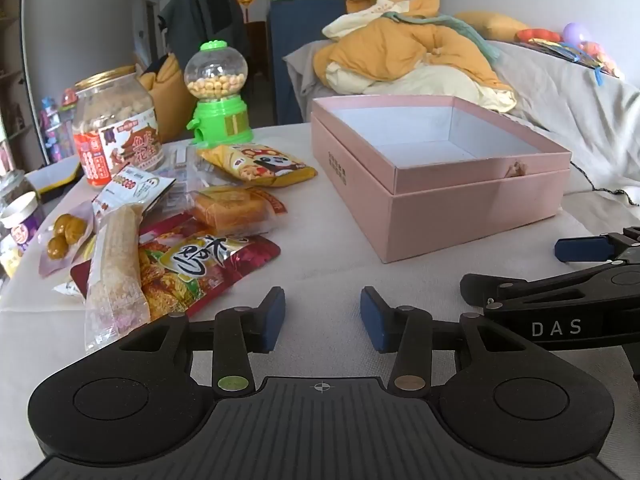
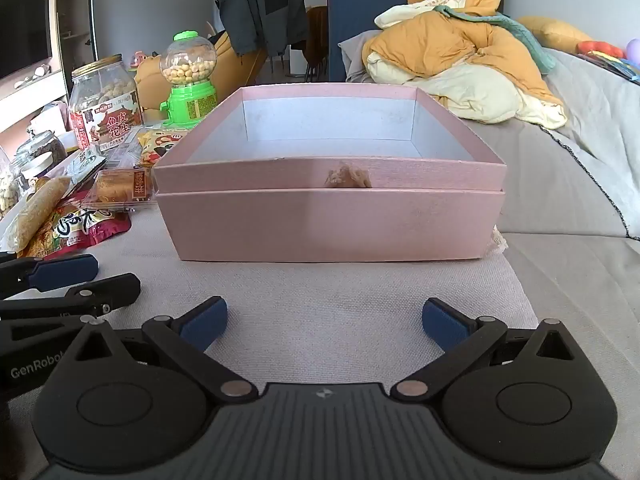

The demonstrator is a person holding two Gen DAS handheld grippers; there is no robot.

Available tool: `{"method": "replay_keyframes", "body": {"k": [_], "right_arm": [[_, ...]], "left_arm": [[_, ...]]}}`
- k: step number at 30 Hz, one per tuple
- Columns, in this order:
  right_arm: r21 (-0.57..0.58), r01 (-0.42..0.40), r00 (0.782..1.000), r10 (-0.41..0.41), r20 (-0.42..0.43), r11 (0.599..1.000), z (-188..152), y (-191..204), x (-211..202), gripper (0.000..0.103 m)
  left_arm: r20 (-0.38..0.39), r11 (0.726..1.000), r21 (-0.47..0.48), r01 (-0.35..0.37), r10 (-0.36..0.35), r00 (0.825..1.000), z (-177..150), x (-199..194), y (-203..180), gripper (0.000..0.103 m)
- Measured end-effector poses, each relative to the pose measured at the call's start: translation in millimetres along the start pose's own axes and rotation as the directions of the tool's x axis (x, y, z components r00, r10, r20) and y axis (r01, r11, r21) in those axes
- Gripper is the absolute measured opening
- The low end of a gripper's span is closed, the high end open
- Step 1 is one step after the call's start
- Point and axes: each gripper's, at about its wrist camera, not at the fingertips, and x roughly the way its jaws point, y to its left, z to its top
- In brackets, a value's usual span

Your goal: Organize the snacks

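Lettering "DAS" marks right gripper; "GenRobot" marks left gripper.

Orange and cream quilt piled up on the grey sofa out back. Dark jacket draped over a chair, and colourful toys along the sofa's top.

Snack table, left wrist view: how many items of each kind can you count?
Soft snack packets: 6, e.g. red foil packet
Clear plastic peanut jar: 1
Green gumball dispenser: 1
Open pink cardboard box: 1
Total: 9, edge clutter uncounted.
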Motion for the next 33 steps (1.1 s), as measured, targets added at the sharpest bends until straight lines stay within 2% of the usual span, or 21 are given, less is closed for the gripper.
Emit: {"method": "replay_keyframes", "body": {"k": [33], "right_arm": [[-0.003, 0.002, 1.0, -0.002, 0.009, 1.0, 0.1, 0.5, 0.2, 0.103]], "left_arm": [[0.0, 1.0, 0.001, -0.001, 0.001, 1.0, -1.3, -5.0, -2.1, 0.048]]}}
